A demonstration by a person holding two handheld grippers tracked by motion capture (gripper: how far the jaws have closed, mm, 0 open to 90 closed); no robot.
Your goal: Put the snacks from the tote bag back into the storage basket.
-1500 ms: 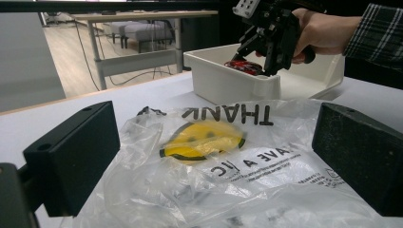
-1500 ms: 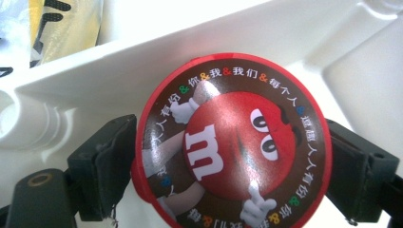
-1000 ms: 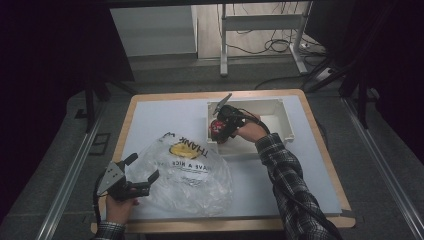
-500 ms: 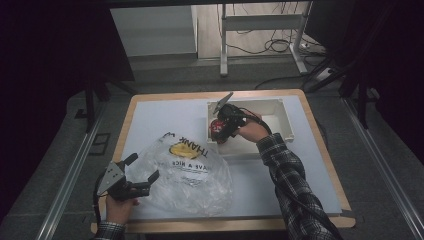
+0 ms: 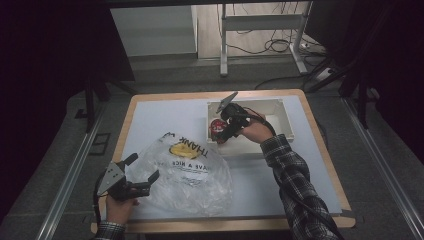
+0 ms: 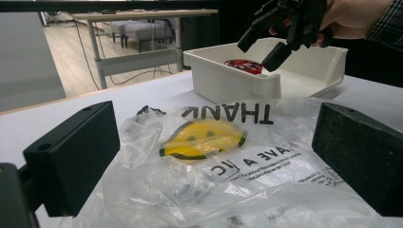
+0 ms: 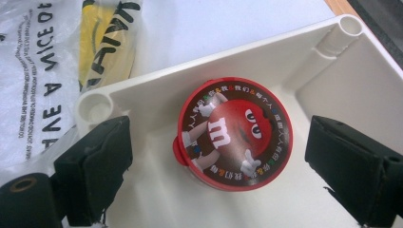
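One red tin (image 7: pixel 235 134), one white bin (image 5: pixel 280 112), one plastic bag (image 5: pixel 192 175).

The high view is dim and dark around its edges, with the table (image 5: pixel 165 115) the one lit area. Both gripper views are bright and evenly lit. The plastic bag (image 6: pixel 223 161) shows soft glare on its folds. The near jaws look slightly blurred, and the white bin (image 7: pixel 228 61) casts faint shadows

The right gripper (image 5: pixel 223 131) is pointing down, its jaws having just been opening (nothing pressed between them); the left gripper (image 5: pixel 141 172) is resting low, jaws standing wide apart.
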